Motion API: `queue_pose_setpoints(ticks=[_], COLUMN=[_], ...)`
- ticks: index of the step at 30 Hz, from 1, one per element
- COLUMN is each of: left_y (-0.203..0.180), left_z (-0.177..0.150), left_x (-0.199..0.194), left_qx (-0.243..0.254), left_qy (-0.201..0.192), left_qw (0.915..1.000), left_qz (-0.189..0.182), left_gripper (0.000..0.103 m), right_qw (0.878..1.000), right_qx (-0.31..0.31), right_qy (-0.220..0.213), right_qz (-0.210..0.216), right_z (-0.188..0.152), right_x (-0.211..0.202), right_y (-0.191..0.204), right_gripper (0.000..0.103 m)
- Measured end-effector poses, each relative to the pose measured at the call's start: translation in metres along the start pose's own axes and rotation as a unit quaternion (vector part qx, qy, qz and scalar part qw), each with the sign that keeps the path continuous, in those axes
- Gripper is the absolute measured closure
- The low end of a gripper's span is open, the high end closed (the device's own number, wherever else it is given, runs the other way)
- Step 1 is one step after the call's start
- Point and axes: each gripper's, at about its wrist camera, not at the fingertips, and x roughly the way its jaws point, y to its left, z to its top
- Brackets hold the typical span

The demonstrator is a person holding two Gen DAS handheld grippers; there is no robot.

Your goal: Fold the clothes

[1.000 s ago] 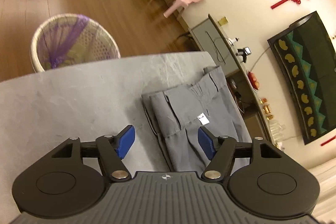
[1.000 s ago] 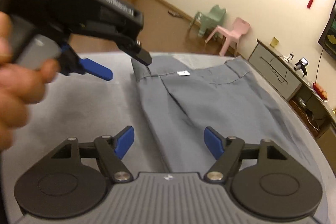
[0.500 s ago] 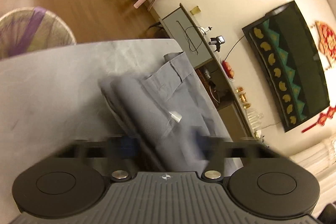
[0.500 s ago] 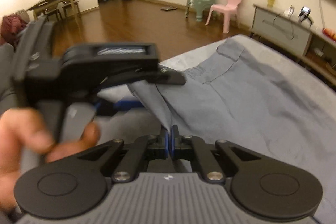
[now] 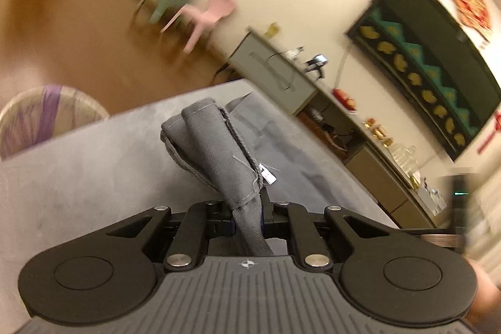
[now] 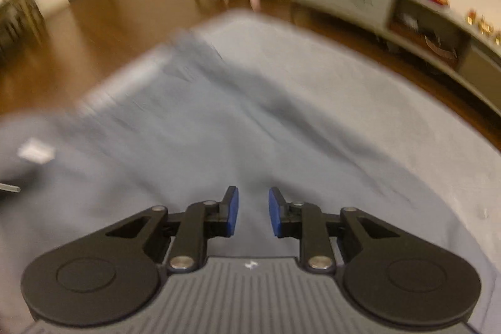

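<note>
The left gripper is closing, clamped on a bunched fold of the grey trousers. The right gripper is opening, nothing between its pads. The trousers lie on the grey table. Upper frame: wooden floor, pink chair, sideboard.

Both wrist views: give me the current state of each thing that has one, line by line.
Left hand-held gripper: closing, bunched waistband fabric clamped between its pads.
Right hand-held gripper: opening, nothing between its pads, above the cloth.
Grey trousers: mostly spread flat on the table, one waistband corner lifted and rolled.
Grey table: partly covered by the trousers.
Basket: lined with purple mesh; contents unclear.
</note>
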Motion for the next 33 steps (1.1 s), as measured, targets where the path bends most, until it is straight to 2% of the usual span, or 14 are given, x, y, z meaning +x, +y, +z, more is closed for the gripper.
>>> queue_pose_setpoints(ticks=[6, 8, 10, 12, 14, 15, 16, 17, 18, 20, 22, 27, 30, 33], left_y=[-0.072, -0.086, -0.096, -0.106, -0.112, -0.116, -0.119, -0.121, -0.122, -0.123, -0.128, -0.158, -0.182, -0.205], left_z=[-0.033, -0.043, -0.05, -0.059, -0.068, -0.073, -0.077, -0.08, -0.081, -0.083, -0.086, -0.118, -0.148, -0.18], left_x=[-0.014, -0.013, -0.013, -0.013, -0.015, -0.016, -0.017, -0.018, -0.021, -0.027, -0.037, -0.074, -0.082, -0.078], left_qx=[0.219, 0.256, 0.281, 0.311, 0.336, 0.348, 0.359, 0.366, 0.369, 0.374, 0.382, 0.427, 0.458, 0.494], left_qy=[-0.047, -0.05, -0.05, -0.052, -0.052, -0.052, -0.052, -0.053, -0.055, -0.059, -0.07, -0.091, -0.075, -0.041], left_qw=[0.9747, 0.9653, 0.9585, 0.9491, 0.9402, 0.9361, 0.9319, 0.9288, 0.9276, 0.9249, 0.92, 0.8879, 0.8645, 0.8399], left_qz=[0.008, 0.004, -0.005, -0.008, -0.012, -0.013, -0.013, -0.016, -0.021, -0.031, -0.05, -0.144, -0.192, -0.22], left_gripper=[0.092, 0.093, 0.093, 0.093, 0.093, 0.093, 0.093, 0.094, 0.095, 0.096, 0.097, 0.097, 0.097, 0.097], right_qw=[1.0, 1.0, 0.998, 0.994, 0.987, 0.98, 0.97, 0.956, 0.946, 0.935, 0.951, 0.992, 0.994, 0.982], right_qx=[-0.017, -0.021, -0.04, -0.07, -0.13, -0.167, -0.209, -0.256, -0.287, -0.327, -0.295, -0.111, 0.025, 0.155], right_qy=[0.001, -0.01, -0.016, -0.014, 0.039, 0.07, 0.104, 0.135, 0.152, 0.138, 0.086, -0.066, -0.106, -0.108], right_qz=[0.009, 0.012, 0.037, 0.078, 0.087, 0.085, 0.073, 0.045, 0.009, -0.029, -0.022, -0.001, -0.007, -0.011], right_z=[0.031, 0.05, 0.071, 0.093, 0.105, 0.107, 0.103, 0.096, 0.087, 0.073, 0.071, 0.018, -0.052, -0.124], right_x=[0.011, 0.0, -0.007, -0.012, 0.007, 0.02, 0.035, 0.053, 0.065, 0.068, 0.039, -0.067, -0.097, -0.094], right_y=[-0.001, 0.003, 0.021, 0.051, 0.088, 0.107, 0.123, 0.137, 0.144, 0.144, 0.126, 0.021, -0.054, -0.126], right_gripper=[0.079, 0.057, 0.022, 0.015, 0.014, 0.015, 0.03, 0.051, 0.09, 0.091, 0.093, 0.093, 0.093, 0.093])
